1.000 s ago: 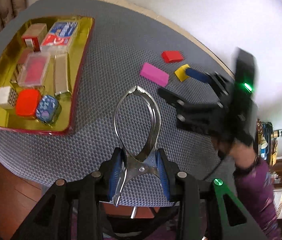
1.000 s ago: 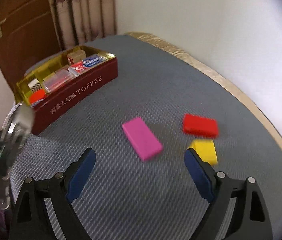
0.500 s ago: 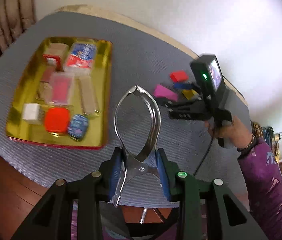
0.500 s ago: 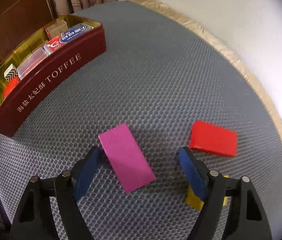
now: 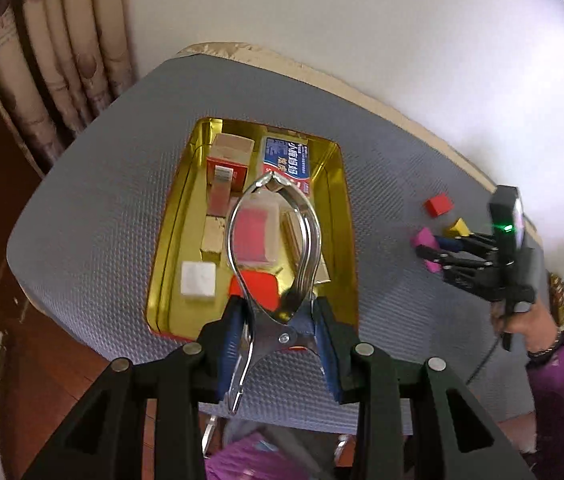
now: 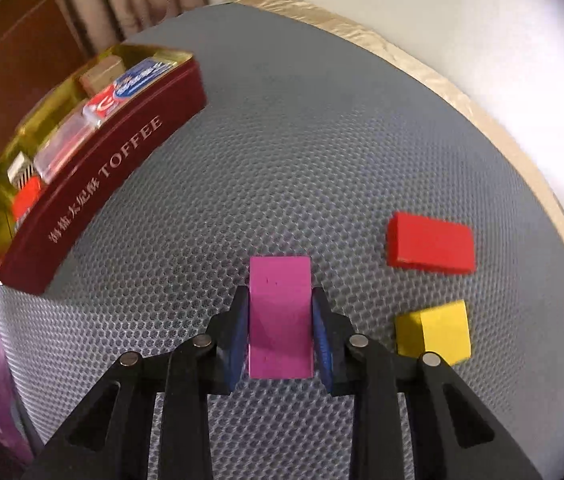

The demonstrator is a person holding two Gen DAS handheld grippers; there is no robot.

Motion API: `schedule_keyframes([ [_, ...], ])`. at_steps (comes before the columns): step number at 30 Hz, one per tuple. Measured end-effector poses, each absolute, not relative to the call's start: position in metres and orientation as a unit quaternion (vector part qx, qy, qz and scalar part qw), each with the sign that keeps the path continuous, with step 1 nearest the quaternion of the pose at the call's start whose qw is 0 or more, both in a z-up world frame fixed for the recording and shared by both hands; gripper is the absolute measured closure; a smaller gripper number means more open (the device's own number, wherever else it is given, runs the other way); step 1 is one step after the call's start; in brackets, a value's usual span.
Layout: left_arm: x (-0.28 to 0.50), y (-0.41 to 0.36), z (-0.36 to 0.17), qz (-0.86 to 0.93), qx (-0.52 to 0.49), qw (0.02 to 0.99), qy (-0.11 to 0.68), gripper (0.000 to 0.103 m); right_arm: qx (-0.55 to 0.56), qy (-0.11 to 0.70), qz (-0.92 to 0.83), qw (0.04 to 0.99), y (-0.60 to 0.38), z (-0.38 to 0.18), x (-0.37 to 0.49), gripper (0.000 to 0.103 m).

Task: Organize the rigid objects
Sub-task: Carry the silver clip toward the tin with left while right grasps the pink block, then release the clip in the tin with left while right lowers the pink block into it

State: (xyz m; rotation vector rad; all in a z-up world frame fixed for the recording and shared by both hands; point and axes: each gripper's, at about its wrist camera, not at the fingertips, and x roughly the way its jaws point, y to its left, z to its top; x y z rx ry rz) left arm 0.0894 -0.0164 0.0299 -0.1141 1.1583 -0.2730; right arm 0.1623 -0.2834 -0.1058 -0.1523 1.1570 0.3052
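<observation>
Both pictures are bright, and the white wall is overexposed with glare. The fisheye bends the edges strongly. The corners are dark.

In the left wrist view the metal tongs cover much of the clear case with the red inside and the red box near it, so we see only parts of both. The print on the toothpaste box is too small for us to read. In the right wrist view the tin is blurred, its near wall hiding the lower parts of its contents. The yellow block is partly hidden behind the right tool.
</observation>
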Motion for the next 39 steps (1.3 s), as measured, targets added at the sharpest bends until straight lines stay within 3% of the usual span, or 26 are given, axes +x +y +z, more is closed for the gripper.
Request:
schedule_keyframes([
  [10, 0.135, -0.038, -0.005, -0.159, -0.001, 0.82, 0.55, 0.067, 0.046, 0.515, 0.13, 0.846, -0.321, -0.084, 0.131, 0.076],
  [26, 0.171, -0.071, -0.05, -0.186, 0.017, 0.791, 0.583, 0.067, 0.091, 0.488, 0.127, 0.859, -0.323, -0.059, 0.099, 0.076],
  [32, 0.17, -0.075, -0.043, -0.181, 0.018, 0.805, 0.565, 0.067, 0.102, 0.474, 0.144, 0.862, -0.312, -0.045, 0.095, 0.076],
  [39, 0.126, -0.009, -0.002, -0.072, -0.066, 0.862, 0.497, 0.067, 0.129, 0.463, 0.195, 0.855, -0.269, -0.021, 0.105, 0.076],
])
